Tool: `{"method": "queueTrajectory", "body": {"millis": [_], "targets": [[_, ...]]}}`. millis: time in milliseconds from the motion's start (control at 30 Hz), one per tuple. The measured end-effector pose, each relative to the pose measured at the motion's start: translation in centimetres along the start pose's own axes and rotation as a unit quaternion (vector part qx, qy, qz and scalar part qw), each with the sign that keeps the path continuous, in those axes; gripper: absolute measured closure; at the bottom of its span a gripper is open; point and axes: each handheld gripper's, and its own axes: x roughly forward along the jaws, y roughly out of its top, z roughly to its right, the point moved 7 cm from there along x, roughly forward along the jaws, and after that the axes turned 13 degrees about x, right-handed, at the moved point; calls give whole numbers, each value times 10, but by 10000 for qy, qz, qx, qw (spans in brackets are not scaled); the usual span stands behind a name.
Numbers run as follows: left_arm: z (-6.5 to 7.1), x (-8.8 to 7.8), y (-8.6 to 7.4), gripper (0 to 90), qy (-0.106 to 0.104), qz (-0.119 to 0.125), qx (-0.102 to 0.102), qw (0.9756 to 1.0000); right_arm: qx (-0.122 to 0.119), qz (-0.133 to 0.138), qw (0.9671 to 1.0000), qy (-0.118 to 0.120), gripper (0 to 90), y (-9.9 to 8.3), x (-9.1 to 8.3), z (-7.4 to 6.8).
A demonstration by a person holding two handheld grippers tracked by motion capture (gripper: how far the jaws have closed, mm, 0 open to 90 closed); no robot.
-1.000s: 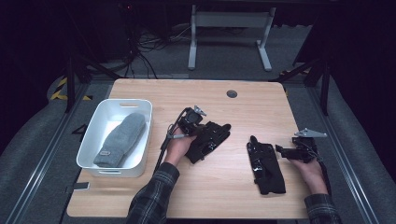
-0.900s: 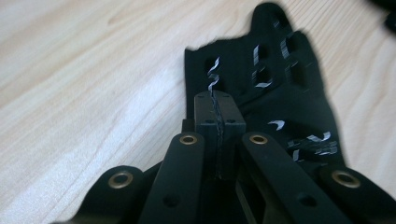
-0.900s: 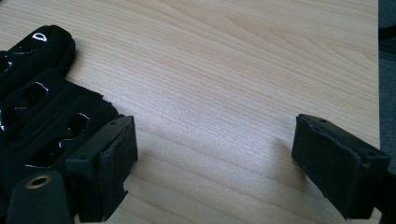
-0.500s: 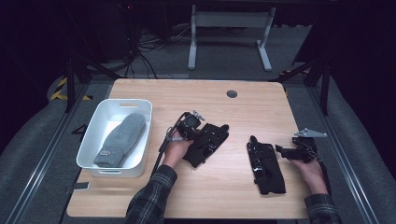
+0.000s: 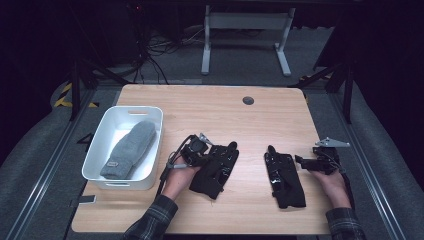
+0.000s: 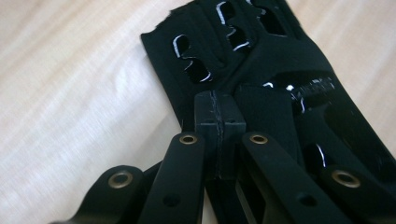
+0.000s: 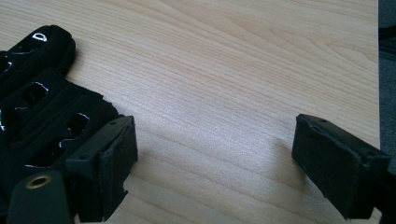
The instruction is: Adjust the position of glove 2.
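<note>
Two black gloves lie on the wooden table (image 5: 210, 107). My left gripper (image 5: 200, 152) is shut on the left black glove (image 5: 216, 170), pinching its edge. In the left gripper view the pads (image 6: 219, 122) meet over the left black glove (image 6: 261, 60), which has glossy cut-outs. The right black glove (image 5: 285, 175) lies flat, fingers pointing away from me. My right gripper (image 5: 301, 161) rests open just right of it. In the right gripper view my right gripper (image 7: 215, 158) has one jaw at the edge of the right black glove (image 7: 42, 93) and only bare wood between the jaws.
A white bin (image 5: 102, 135) stands at the table's left and holds a grey mitten (image 5: 129, 149). A round grommet hole (image 5: 248, 100) sits near the far edge. Beyond the table are a desk frame and cables on the dark floor.
My left gripper has moved toward the near edge and slightly left, dragging the left black glove with it. The right gripper and its glove have stayed put.
</note>
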Motion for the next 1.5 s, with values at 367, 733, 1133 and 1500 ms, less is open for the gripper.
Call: {"method": "queueTrajectory", "body": {"millis": [367,733,1133,1500], "targets": [[20,-18,-17,782,46,180,21,9998,-9,4,10000,3,149,0,0,0],[26,-32,-26,389,150,441,-240,9986,-248,81,9992,286,706,4,-28,-22],[35,-39,-42,300,184,468,-220,9985,-707,-617,9920,847,898,-38,-53,-59],[34,-36,-42,293,185,468,-260,9984,-1116,-794,9830,1225,898,-40,-41,-96]]}}
